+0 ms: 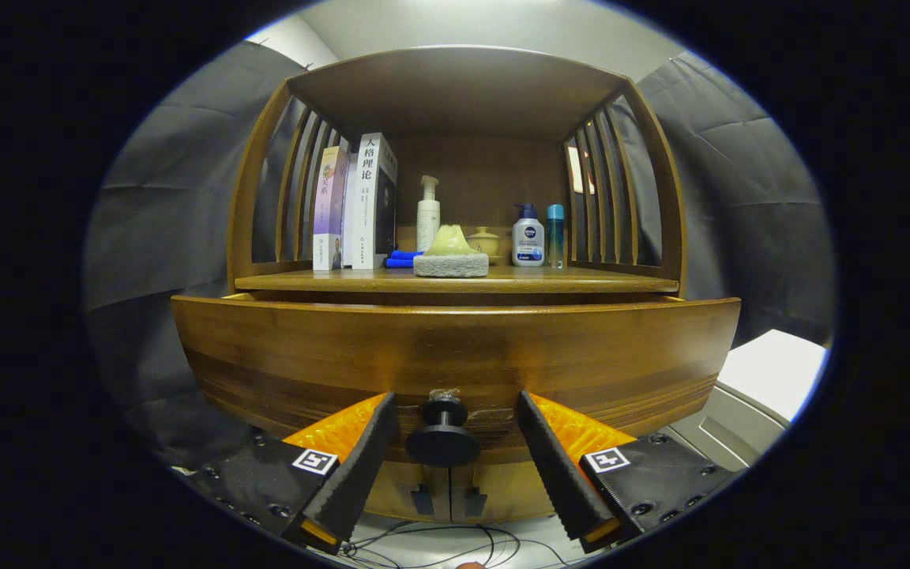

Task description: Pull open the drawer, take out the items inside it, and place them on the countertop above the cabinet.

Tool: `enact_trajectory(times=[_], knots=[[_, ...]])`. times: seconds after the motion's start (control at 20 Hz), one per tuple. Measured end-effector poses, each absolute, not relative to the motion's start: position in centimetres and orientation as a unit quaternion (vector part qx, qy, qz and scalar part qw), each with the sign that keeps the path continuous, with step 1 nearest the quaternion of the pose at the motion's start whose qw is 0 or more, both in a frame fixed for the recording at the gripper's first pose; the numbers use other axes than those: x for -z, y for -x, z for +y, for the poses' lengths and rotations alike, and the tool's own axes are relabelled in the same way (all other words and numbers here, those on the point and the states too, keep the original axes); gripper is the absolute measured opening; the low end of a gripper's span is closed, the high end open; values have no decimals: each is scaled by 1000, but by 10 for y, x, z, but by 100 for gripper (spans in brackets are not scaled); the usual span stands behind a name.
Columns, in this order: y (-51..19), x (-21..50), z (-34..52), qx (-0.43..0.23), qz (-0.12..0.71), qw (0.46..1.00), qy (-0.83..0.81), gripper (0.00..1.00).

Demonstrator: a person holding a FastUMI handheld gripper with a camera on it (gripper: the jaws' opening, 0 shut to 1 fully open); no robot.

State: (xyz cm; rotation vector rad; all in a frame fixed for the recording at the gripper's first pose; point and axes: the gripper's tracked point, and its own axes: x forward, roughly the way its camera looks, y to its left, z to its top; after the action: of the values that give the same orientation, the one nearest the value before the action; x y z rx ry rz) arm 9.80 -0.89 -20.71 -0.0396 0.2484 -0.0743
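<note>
A wooden cabinet drawer (455, 348) stands pulled out a little way, its front leaning toward me and a thin gap showing above it. Its dark round knob (443, 433) sits between my fingers, with space on both sides. My gripper (456, 411) is open, one fingertip (380, 419) left of the knob and the other right of it, neither touching. The drawer's inside is hidden behind the front. Above it lies the countertop (581, 278) of the cabinet.
On the countertop stand several books (356, 205), a white pump bottle (427, 215), a blue cloth (401, 258), a yellowish object on a grey block (451, 257), a small lidded bowl (485, 239) and two bottles (538, 235). Slatted sides and a roof enclose it. A white surface (771, 371) lies at right.
</note>
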Motion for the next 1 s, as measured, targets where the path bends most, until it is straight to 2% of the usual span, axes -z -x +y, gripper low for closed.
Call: enact_trajectory(times=[1.0], knots=[[-177, 218, -16, 37, 114, 992, 41, 98]])
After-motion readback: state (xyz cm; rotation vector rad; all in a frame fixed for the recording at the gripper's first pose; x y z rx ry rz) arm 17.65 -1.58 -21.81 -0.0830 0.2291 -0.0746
